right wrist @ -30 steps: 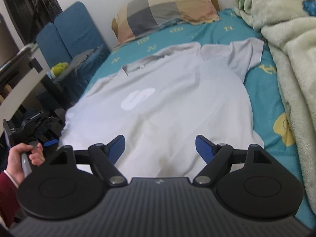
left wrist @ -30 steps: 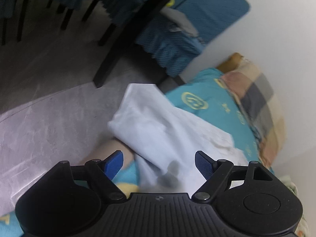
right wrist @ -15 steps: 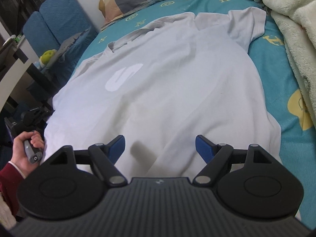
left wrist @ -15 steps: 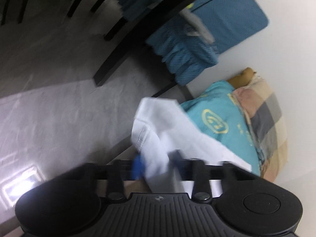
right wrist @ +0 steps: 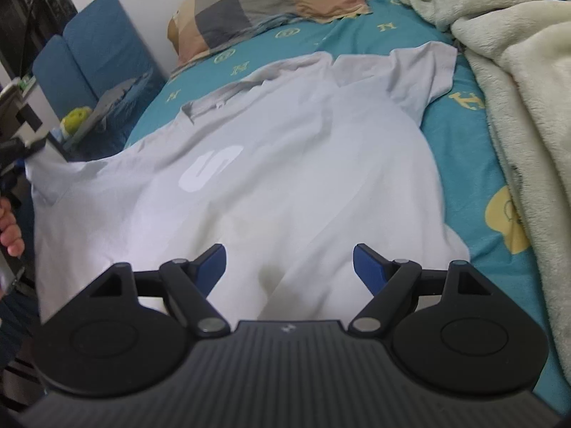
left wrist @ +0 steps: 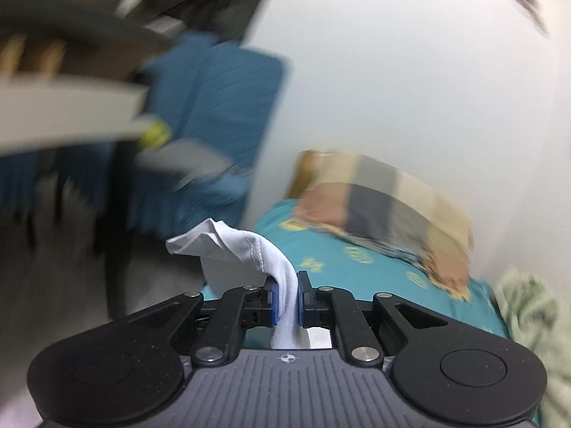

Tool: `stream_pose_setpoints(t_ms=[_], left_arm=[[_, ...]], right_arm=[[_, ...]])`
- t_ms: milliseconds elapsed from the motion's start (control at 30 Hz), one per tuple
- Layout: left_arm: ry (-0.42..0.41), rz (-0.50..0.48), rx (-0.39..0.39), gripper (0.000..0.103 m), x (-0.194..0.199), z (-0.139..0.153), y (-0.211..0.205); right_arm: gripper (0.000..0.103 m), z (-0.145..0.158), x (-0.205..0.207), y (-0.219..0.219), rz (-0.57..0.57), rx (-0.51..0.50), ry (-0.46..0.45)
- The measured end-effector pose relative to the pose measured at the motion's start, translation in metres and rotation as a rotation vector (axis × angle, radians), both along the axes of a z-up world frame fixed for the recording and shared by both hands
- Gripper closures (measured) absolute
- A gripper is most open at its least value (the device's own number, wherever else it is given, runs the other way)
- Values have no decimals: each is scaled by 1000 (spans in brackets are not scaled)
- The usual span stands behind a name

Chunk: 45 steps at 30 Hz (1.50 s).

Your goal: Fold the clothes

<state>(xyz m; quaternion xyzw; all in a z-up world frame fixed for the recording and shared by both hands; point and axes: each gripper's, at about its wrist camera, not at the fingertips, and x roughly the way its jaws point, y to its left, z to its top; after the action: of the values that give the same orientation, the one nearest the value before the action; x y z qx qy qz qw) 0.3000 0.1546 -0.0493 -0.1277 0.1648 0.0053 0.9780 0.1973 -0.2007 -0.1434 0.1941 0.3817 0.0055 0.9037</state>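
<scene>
The right gripper (right wrist: 289,262) hovers with its blue fingers spread wide over the near hem of the pale T-shirt (right wrist: 249,178), which lies flat on the teal sheet (right wrist: 460,132). A fleecy blanket (right wrist: 517,82) crowds the shirt's right side. At the shirt's left edge, the left gripper (left wrist: 286,299) pinches a lifted sleeve (left wrist: 246,253) between closed pads. Beyond sit a checked pillow (right wrist: 271,0) and blue chair (right wrist: 103,60).

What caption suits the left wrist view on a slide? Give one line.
Left gripper clamps a bunched sleeve of the white T-shirt above the teal bedsheet, plaid pillow behind.
</scene>
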Motion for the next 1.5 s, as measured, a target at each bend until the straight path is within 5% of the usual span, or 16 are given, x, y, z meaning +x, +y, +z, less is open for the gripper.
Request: stream_pose_setpoints(t_ms=[233, 333, 567, 733, 867, 1133, 1500], left_arm=[[11, -212, 222, 92, 5, -3, -147], [52, -283, 265, 92, 10, -27, -200], [214, -337, 318, 83, 33, -92, -242], [235, -355, 296, 51, 26, -89, -212], [261, -384, 251, 44, -17, -61, -180], [427, -394, 199, 37, -134, -28, -81], [781, -509, 269, 39, -185, -71, -27]], right_arm=[[23, 11, -5, -24, -72, 35, -51], [23, 15, -7, -33, -100, 50, -70], [23, 9, -3, -34, -89, 82, -59], [23, 7, 0, -32, -63, 88, -53], [23, 10, -3, -27, -24, 91, -51], [23, 11, -21, 0, 143, 83, -28], [23, -34, -23, 36, 314, -1, 138]])
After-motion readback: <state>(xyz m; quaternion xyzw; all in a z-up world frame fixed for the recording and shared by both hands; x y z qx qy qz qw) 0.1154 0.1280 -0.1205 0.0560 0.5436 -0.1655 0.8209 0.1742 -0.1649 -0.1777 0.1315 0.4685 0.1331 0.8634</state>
